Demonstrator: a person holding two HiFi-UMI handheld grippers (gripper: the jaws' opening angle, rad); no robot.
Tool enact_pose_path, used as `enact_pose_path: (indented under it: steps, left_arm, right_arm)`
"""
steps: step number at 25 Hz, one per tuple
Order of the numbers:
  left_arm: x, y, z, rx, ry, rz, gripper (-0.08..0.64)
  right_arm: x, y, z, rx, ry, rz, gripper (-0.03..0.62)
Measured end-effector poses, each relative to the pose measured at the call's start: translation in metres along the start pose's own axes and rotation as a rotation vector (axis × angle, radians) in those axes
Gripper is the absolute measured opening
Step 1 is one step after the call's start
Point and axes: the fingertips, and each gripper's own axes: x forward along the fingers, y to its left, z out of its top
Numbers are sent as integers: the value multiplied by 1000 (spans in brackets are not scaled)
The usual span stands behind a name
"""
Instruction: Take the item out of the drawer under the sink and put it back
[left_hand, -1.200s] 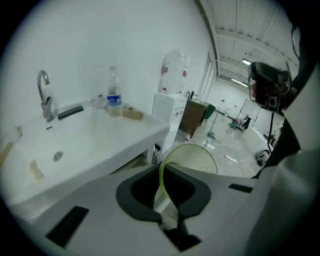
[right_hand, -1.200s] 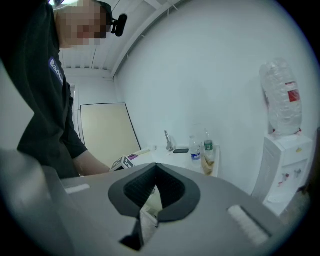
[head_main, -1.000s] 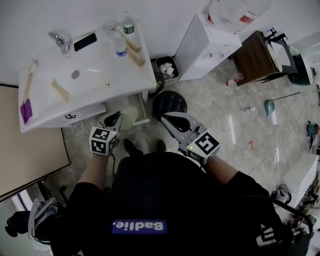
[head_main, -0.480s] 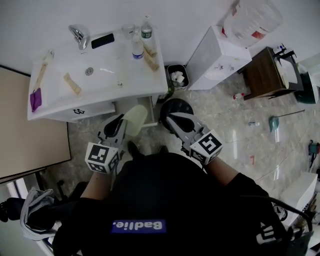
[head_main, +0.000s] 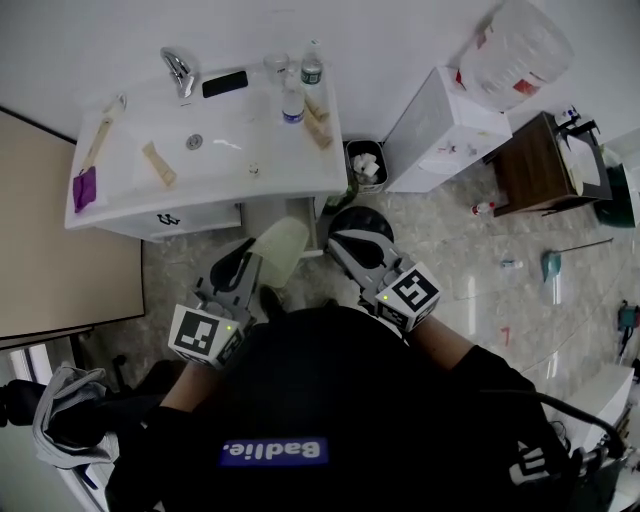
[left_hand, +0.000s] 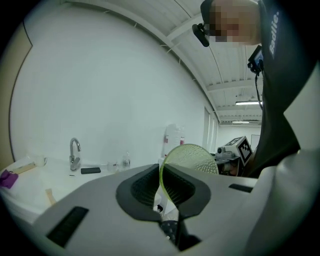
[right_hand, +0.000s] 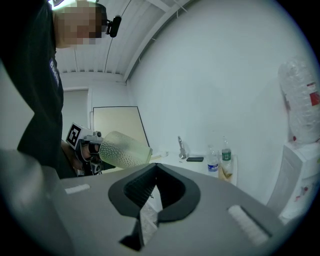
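- Between the left gripper (left_hand: 161, 169) jaws sits the thin wall of a pale yellow-green plastic cup (left_hand: 192, 159). They're clamped on it at what looks like the rim end.
- Right gripper (right_hand: 155, 167) has its jaws pressed together on nothing, and it's just parked beside the cup.
- From the head view, the cup (head_main: 280, 245) is up in the air in front of the person. It's just below the front edge of the white sink (head_main: 215, 190) and off to the side of the drawer front (head_main: 165, 218), touching neither.
- What could go wrong, imo: it's a one-sided pinch on a thin wall, so a quick tilt of the hand could make the cup swing or slip out.
- The free end also sticks out ahead of the jaws, so it could clip the sink edge or the drawer on the way back in.
- Cup itself: translucent, dimpled all over and tapered. It looks light and a bit flexy, and empty as far as I can tell.
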Motion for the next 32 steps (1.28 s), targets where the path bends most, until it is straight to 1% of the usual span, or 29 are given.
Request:
enact_pose_path:
  steps: [11, 13, 16, 20, 26, 32]
  left_arm:
    - [-10, 4, -11, -10, -14, -5, 21]
    - [-10, 4, -10, -10, -25, -5, 23]
    - [-9, 5, -7, -16, -21, 1, 23]
    - [-7, 8, -10, 7, -38, 8, 23]
    - [-3, 8, -20, -16, 11, 4, 23]
    - [8, 27, -46, -5, 51, 25, 23]
  right_arm:
    - [7, 6, -4, -5, 9, 4, 2]
    - [8, 7, -5, -4, 10, 9, 2]
    - [8, 7, -6, -2, 16, 13, 2]
    - [8, 7, -7, -1, 20, 18, 2]
    - [9, 7, -8, 8, 27, 20, 2]
    - [10, 6, -13, 16, 35, 14, 2]
